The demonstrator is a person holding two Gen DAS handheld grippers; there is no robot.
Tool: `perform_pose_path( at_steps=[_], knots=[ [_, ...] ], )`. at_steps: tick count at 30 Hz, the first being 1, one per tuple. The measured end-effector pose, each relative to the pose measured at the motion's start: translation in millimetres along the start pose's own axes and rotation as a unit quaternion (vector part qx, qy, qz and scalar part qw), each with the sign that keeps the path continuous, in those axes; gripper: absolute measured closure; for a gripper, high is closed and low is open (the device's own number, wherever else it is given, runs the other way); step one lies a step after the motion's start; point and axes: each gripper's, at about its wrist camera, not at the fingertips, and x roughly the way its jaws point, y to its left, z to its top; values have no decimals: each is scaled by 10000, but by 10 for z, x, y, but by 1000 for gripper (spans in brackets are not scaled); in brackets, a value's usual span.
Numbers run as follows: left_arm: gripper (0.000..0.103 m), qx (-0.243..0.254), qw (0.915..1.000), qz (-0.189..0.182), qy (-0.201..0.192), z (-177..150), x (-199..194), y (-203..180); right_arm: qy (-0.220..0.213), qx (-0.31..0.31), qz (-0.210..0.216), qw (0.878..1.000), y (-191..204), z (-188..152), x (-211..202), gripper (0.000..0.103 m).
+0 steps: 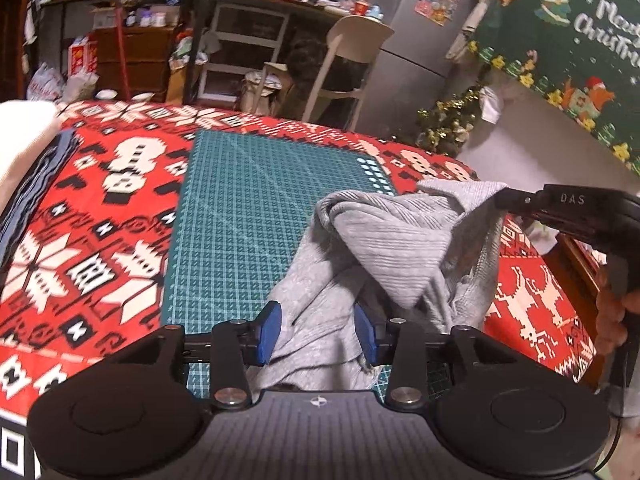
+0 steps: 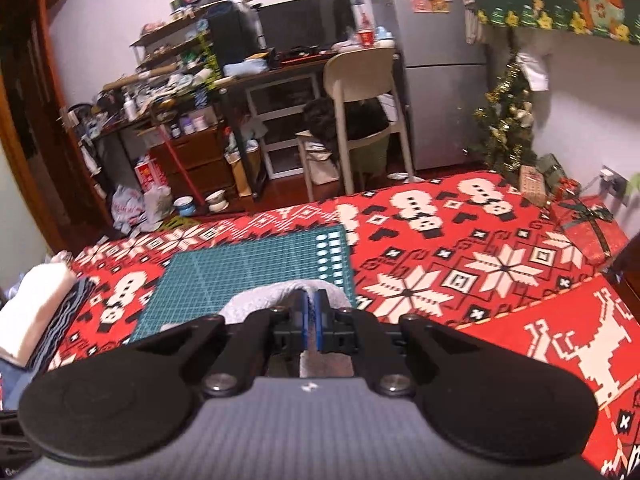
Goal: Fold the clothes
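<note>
Both fisheye cameras sit just behind their grippers and look forward and down across the desk. The left view hangs close over the green cutting mat; the right looks from slightly farther back. Both share the mat, the red patterned cloth, the pale chair and the fridge

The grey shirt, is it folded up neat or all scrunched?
Scrunched. The grey garment sits bunched and twisted on the green mat, one corner lifted by the right gripper; no flat, tidy layers show.
</note>
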Motion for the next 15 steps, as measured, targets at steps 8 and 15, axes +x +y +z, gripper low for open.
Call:
perform_pose_path(
  at_steps=[8, 15],
  knots=[
    [63, 197, 9995, -250, 25, 153, 157, -143, 94, 399, -484, 9980, -358, -46, 74, 100],
    [63, 551, 9966, -598, 162, 212, 337, -419, 228, 760, -849, 9932, -687, -118, 141, 100]
  ],
)
